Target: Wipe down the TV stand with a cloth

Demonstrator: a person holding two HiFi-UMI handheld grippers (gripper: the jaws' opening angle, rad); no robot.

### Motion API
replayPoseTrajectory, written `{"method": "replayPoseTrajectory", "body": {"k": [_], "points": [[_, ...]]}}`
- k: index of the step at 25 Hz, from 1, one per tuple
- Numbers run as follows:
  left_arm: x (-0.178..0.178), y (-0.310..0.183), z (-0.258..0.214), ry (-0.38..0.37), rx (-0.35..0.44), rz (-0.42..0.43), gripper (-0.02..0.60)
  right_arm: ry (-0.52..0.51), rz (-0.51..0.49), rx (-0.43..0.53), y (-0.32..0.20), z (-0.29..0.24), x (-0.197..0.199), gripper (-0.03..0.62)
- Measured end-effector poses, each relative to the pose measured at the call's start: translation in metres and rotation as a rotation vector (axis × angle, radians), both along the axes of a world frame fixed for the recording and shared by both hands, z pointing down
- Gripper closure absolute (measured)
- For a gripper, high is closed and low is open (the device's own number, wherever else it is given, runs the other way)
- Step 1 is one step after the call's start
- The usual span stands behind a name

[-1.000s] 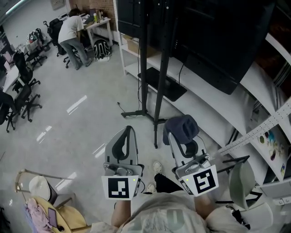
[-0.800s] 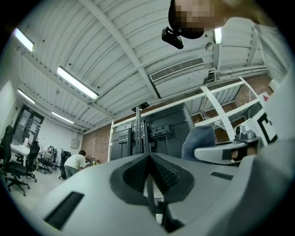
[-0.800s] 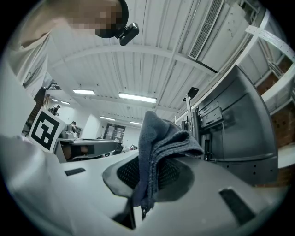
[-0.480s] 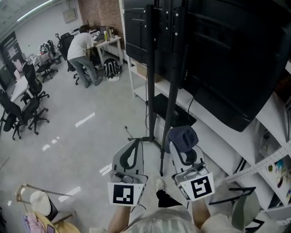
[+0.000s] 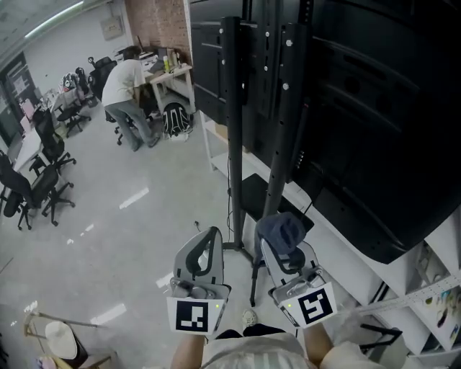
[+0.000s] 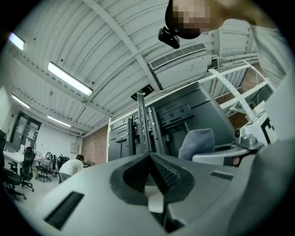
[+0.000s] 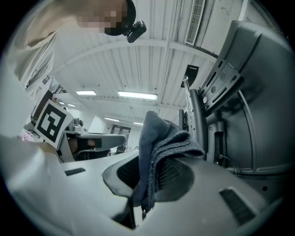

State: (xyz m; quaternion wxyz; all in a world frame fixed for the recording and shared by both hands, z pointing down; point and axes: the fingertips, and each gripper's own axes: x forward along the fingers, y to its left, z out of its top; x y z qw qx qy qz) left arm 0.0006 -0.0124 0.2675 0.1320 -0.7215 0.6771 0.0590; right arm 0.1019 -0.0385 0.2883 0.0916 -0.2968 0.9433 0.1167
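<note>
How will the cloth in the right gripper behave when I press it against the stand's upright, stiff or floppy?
Probably floppy: the cloth droops in folds over the right gripper, so it should wrap the stand's upright. It looks light and fuzzy, likely dragging rather than sliding.

Left hand-held gripper (image 5: pixel 209 234) sits closed beside right hand-held gripper (image 5: pixel 274 243) clamping cloth (image 5: pixel 282 228).

We're in a big open-plan office here, a bit workshop-like. Rolling office chairs (image 5: pixel 32 180) crowd the left side. A person (image 5: pixel 124 83) bends over a cluttered desk (image 5: pixel 173 70) by a brick wall (image 5: pixel 155 18), with a backpack (image 5: pixel 175 119) on the glossy pale floor (image 5: pixel 122 216). Strip lights (image 6: pixel 69 79) run across a ribbed metal ceiling (image 6: pixel 115 41). Close by, a big TV (image 5: pixel 374 108) hangs on its black TV stand (image 5: pixel 232 130).
</note>
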Motion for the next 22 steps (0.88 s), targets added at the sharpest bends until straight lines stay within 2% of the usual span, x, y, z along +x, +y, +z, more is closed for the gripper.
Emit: {"method": "replayPoseTrajectory", "body": {"k": [8, 13, 17, 22], "points": [[-0.001, -0.046, -0.010, -0.003, 0.014, 0.038, 0.566, 0.012, -0.031, 0.004, -0.031, -0.012, -0.014, 0.534], [-0.003, -0.062, -0.020, 0.009, 0.034, 0.078, 0.566, 0.018, 0.039, 0.044, -0.043, -0.026, -0.016, 0.534], [-0.006, -0.073, -0.013, 0.007, 0.017, 0.087, 0.566, 0.029, 0.086, 0.078, -0.051, -0.031, -0.016, 0.534], [-0.010, -0.078, -0.014, -0.001, 0.023, 0.096, 0.566, 0.020, 0.087, 0.057, -0.058, -0.031, -0.022, 0.534]]}}
